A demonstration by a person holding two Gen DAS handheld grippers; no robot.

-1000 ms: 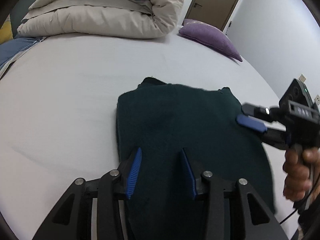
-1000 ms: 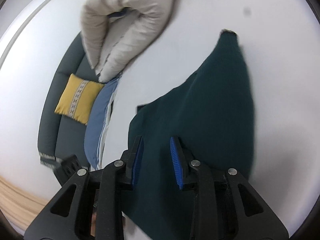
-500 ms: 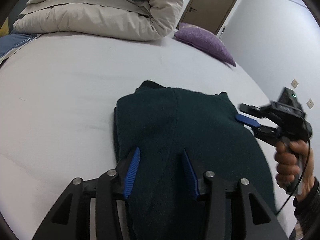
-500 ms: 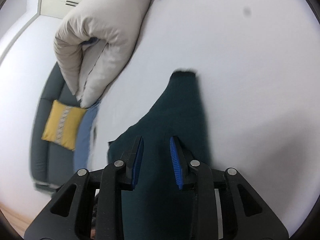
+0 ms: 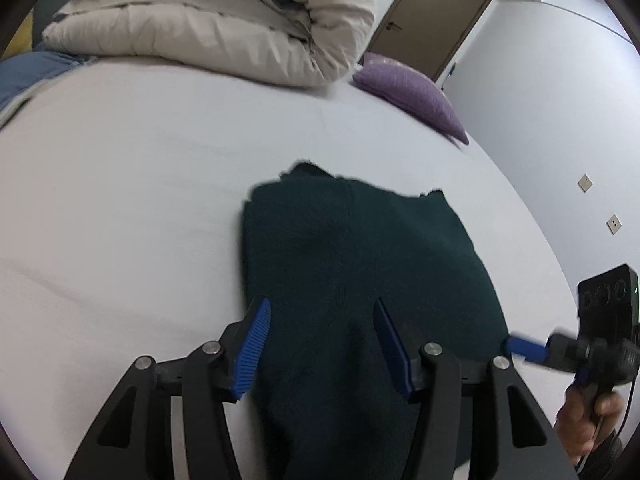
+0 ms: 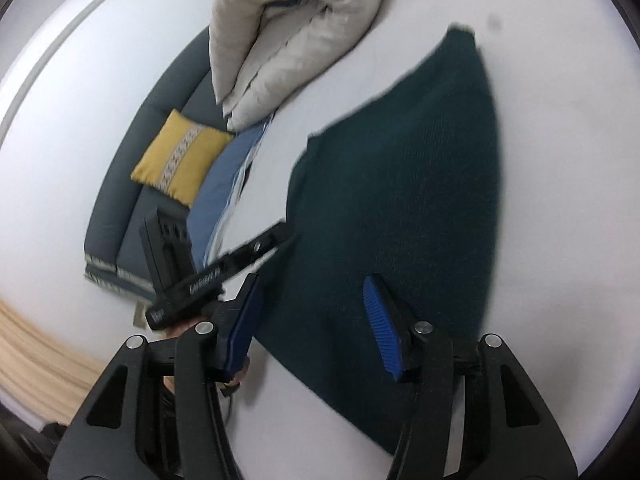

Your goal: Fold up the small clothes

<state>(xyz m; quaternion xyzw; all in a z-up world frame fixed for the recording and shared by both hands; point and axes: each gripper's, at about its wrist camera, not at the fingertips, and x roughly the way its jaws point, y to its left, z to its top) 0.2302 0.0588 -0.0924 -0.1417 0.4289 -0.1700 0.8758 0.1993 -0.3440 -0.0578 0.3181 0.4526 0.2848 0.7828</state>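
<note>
A dark green knitted garment (image 5: 360, 264) lies folded on the white bed sheet (image 5: 120, 200); the right wrist view shows it (image 6: 408, 176) too. My left gripper (image 5: 324, 340) hovers over its near end with jaws opening. The cloth lies between the blue pads (image 5: 256, 344), and they do not press on it. My right gripper (image 6: 312, 324) stands over the garment's near right part, jaws also opening, pads clear of the cloth. In the left wrist view its blue pad (image 5: 524, 348) reaches the garment's right edge, held by a hand (image 5: 588, 420). One finger of the left gripper (image 6: 248, 252) shows at the left.
A rolled beige duvet (image 5: 220, 28) lies at the far side of the bed, with a purple pillow (image 5: 412, 96) to its right and a blue blanket (image 5: 24, 76) at the left edge. Beyond the bed stands a grey sofa (image 6: 120, 208) with a yellow cushion (image 6: 180, 156).
Both grippers' jaws have widened. The right gripper has drawn back from the garment's right middle toward its near right corner. The left gripper has shifted slightly.
</note>
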